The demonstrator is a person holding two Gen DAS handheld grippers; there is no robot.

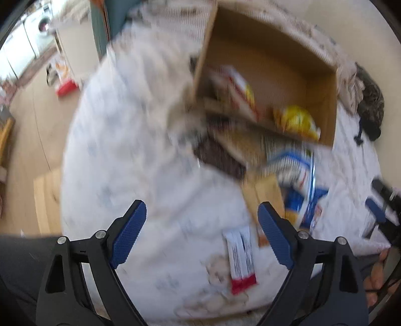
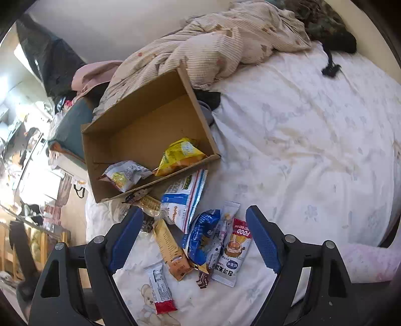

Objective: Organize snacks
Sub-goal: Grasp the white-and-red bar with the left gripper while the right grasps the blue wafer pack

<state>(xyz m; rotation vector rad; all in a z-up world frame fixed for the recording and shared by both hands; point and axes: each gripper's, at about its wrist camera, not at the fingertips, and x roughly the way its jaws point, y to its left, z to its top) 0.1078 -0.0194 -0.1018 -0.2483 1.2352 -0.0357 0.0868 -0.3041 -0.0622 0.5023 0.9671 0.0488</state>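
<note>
An open cardboard box (image 2: 140, 125) lies on the white bed sheet (image 2: 313, 138). Inside it are a yellow snack bag (image 2: 179, 155) and a silvery bag (image 2: 125, 174). In front of the box lies a pile: a white-and-blue pouch (image 2: 184, 198), a blue packet (image 2: 203, 235), a tan bar (image 2: 170, 248), a "FOOD" sachet (image 2: 234, 253) and a white-and-red bar (image 2: 160, 288). My right gripper (image 2: 195, 212) hangs open over the pile, holding nothing. The left wrist view is blurred; my left gripper (image 1: 203, 208) is open and empty above the sheet, near the white-and-red bar (image 1: 241, 258) and the box (image 1: 275, 62).
A rumpled striped blanket (image 2: 225, 42) and dark clothing (image 2: 325, 22) lie behind the box. A pink cloth (image 2: 92, 75) sits at the bed's far left corner. The wooden floor (image 1: 32, 125) with clutter lies past the bed's left edge.
</note>
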